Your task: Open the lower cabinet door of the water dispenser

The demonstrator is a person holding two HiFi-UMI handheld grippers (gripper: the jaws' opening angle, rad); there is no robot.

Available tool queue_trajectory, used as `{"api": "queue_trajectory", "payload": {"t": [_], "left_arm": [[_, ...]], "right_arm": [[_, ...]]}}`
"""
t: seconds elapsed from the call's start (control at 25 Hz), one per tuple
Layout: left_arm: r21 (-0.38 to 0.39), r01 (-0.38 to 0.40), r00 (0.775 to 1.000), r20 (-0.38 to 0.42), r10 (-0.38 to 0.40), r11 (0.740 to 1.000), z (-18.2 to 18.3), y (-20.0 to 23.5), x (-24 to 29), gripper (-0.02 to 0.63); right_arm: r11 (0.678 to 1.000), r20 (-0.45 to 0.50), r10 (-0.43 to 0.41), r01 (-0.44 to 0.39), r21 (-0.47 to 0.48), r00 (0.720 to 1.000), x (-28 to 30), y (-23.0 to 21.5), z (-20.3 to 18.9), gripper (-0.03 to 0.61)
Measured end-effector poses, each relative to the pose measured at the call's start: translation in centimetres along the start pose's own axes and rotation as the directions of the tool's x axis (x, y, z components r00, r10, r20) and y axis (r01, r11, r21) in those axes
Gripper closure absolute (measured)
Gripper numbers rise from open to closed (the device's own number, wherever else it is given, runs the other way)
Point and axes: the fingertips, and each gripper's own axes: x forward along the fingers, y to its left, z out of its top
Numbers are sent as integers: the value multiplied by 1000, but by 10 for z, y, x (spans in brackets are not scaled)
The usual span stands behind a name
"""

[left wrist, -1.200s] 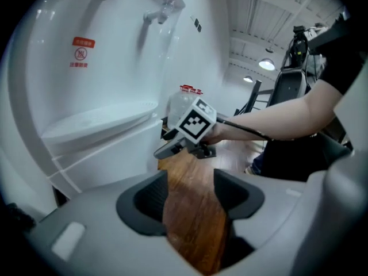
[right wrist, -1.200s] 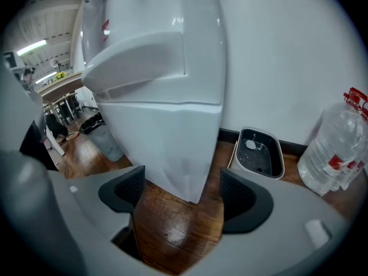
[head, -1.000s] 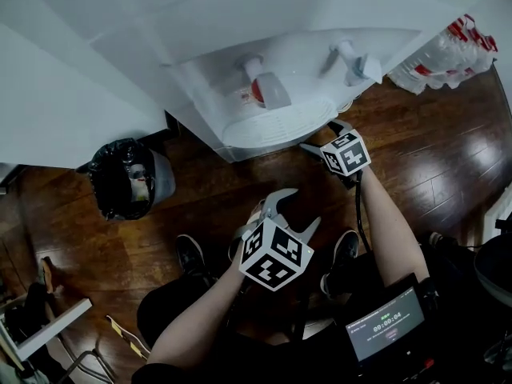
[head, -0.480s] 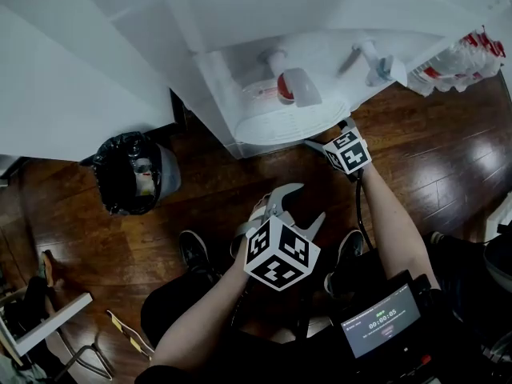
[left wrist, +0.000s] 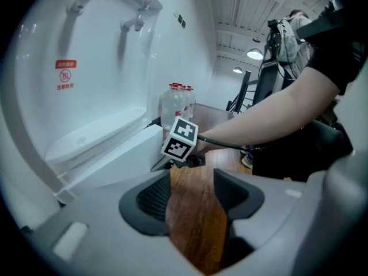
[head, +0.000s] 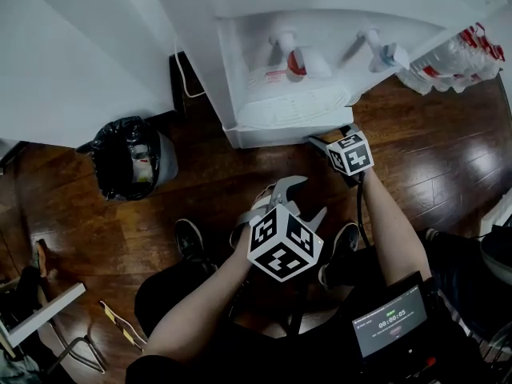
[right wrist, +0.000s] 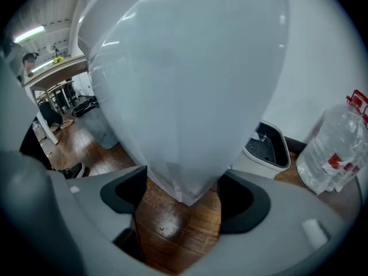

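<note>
Shifted rightward since a second ago, the dispenser [head: 280,122] is seen at twelve o'clock, its door [right wrist: 184,108] corner framed by the closing, not-yet-touching jaws of the right gripper [right wrist: 183,197], best seated deeper before pulling, while the left gripper [left wrist: 192,191] is held spread, empty.

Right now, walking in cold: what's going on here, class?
A person with a gripper in each hand faces a white water dispenser. The right gripper is at its lower front corner, jaws closing with that white edge between them but not yet gripped. The left gripper hangs back over the wooden floor, jaws open and empty. No door is open yet.
</note>
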Motion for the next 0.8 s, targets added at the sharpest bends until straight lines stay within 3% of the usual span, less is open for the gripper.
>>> {"api": "queue_trajectory", "payload": {"t": [0.08, 0.52, 0.64, 0.8], "left_arm": [[3, 7, 1000, 13, -7, 1000, 3, -4, -3, 360], [25, 15, 1000, -3, -15, 1000, -21, -43, -26, 360], [36, 14, 1000, -12, -14, 999, -30, -56, -36, 360], [45, -11, 998, -55, 14, 999, -50, -68, -47, 360]], "right_arm": [[1000, -13, -8, 9, 13, 1000, -7, 3, -7, 218], [999, -50, -3, 5, 36, 999, -47, 59, -59, 219], [1000, -79, -5, 3, -29, 997, -64, 85, -75, 249], [982, -83, -37, 21, -186, 996, -85, 119, -91, 352]]}}
